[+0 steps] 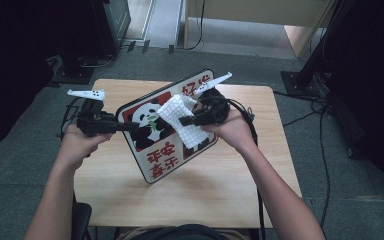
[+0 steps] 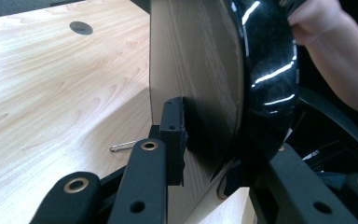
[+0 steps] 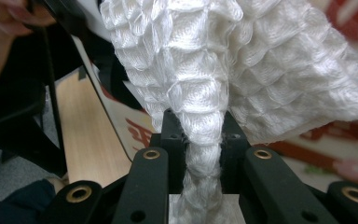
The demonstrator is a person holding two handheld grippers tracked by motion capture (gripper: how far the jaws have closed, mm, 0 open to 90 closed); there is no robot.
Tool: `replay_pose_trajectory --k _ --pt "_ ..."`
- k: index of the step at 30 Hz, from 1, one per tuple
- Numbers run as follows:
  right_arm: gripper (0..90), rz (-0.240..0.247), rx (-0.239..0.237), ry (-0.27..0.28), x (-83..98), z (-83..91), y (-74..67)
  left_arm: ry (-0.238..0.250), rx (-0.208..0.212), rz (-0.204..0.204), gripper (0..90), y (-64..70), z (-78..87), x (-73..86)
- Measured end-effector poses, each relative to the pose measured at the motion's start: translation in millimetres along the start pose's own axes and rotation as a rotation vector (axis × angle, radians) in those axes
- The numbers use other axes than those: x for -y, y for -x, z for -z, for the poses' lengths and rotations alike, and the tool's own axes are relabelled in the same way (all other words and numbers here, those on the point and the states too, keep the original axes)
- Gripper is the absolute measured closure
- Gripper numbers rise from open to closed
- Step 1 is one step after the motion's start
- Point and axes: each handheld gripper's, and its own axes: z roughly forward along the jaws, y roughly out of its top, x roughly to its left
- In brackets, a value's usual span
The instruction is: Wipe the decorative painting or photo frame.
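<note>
Board point(image 1: 166, 131): white face, black rim, black-and-white panda print at centre, red characters above and below the panda. Cloth point(image 1: 182, 120) over the panda: white, waffle weave. Tabletop point(image 1: 240, 175): pale wood grain. Both claws: black.

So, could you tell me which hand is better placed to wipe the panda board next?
The right: its gripper already pinches the white cloth against the panda board, while the left gripper is clamped on the board's edge, holding it tilted.

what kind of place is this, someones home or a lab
Probably a lab or recording studio, not a home: a small wooden table on grey carpet, black equipment stands around it, and cables trailing across the floor.
</note>
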Motion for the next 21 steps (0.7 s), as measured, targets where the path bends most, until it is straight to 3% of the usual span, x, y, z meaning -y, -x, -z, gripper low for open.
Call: replay_pose_trajectory --k 7,14,21 --pt "77.6 0.054 0.005 0.012 -35.7 7.4 -10.3 0.001 0.000 0.001 73.4 -0.1 0.0 0.1" --pt "77.5 0.075 0.006 0.012 -62.3 7.0 -20.2 0.002 -0.001 -0.003 73.4 0.1 -0.1 0.3" --pt "77.4 0.086 0.004 0.017 -77.6 1.2 -22.6 0.004 0.002 -0.002 73.4 -0.2 -0.2 0.4"
